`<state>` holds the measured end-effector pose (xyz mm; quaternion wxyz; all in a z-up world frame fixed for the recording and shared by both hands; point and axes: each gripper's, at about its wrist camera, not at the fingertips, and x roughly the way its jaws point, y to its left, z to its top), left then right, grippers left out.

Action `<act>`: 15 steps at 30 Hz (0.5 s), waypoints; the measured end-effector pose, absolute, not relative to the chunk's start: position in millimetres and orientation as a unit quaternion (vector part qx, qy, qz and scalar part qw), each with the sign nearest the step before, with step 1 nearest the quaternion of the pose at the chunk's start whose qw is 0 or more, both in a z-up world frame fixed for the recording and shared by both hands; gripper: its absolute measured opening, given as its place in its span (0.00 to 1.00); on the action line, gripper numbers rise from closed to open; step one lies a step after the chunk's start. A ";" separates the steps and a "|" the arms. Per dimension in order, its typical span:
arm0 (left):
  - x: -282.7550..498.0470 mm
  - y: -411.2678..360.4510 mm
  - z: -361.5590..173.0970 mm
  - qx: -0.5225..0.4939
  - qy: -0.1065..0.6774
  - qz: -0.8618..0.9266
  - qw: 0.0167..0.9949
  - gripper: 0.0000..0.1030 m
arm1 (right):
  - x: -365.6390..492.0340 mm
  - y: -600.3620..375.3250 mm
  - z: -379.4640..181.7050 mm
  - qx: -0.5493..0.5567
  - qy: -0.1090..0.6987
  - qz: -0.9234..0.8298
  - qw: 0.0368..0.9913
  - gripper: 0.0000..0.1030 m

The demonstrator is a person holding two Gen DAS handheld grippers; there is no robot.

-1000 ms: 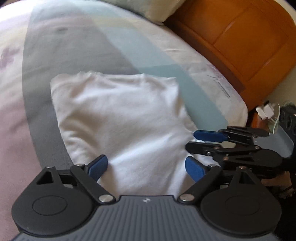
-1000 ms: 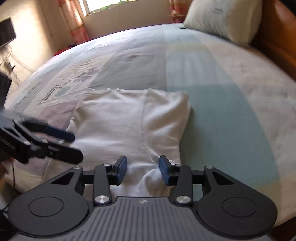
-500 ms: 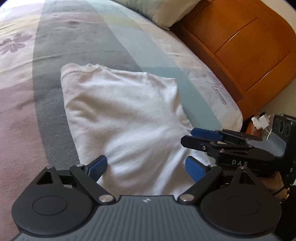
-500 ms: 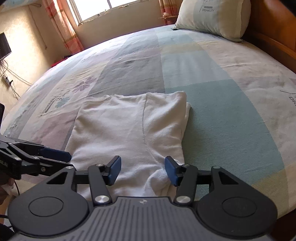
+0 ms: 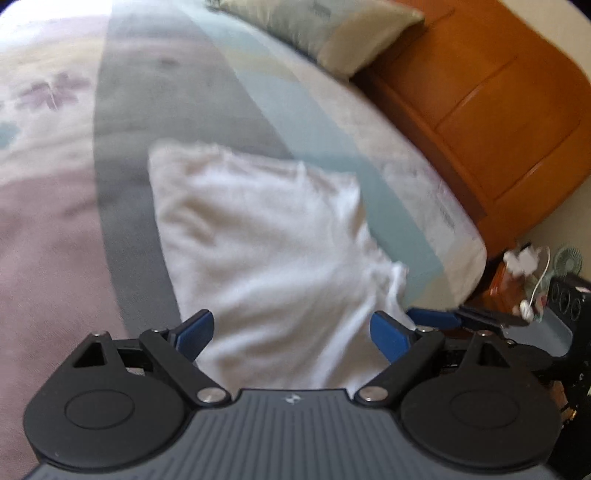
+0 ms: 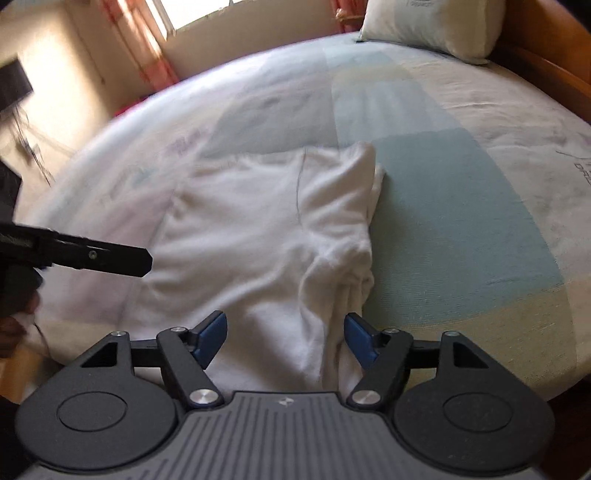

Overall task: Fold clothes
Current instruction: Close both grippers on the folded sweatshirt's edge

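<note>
Patchwork-patterned bedspread [image 6: 461,206] carried one folded white cotton garment [image 6: 266,229] and one pale pillow [image 6: 436,26]. Ahead of both grippers lay the garment; left gripper [image 5: 291,330] released, right gripper [image 6: 284,338] just opening, nothing grasped.

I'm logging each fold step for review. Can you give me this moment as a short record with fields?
garment: white folded shirt, lying flat on the bed
left gripper: open, holding nothing
right gripper: jaws just opened, bunched shirt edge between them, not pinched
pillow: at the wooden headboard
fold stage: shirt released, looks folded
</note>
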<state>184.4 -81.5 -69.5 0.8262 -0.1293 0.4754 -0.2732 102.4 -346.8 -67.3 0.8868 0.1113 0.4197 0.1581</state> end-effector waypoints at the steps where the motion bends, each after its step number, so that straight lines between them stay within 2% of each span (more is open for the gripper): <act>1: 186.7 -76.3 -66.9 -0.140 0.467 -0.271 0.830 0.89 | 103.9 -351.7 -63.5 0.124 0.413 0.159 0.888 0.77; 4: 198.3 -61.3 -66.4 -0.180 0.455 -0.253 0.835 0.89 | 110.4 -366.6 -54.8 0.165 0.395 0.161 0.889 0.87; 11: 221.1 -33.1 -100.0 -0.269 0.481 -0.224 0.804 0.89 | 163.9 -405.7 -86.6 0.288 0.434 0.169 0.837 0.89; 15: 226.9 -26.1 -120.1 -0.310 0.503 -0.228 0.774 0.89 | 179.5 -414.9 -105.0 0.332 0.451 0.185 0.808 0.95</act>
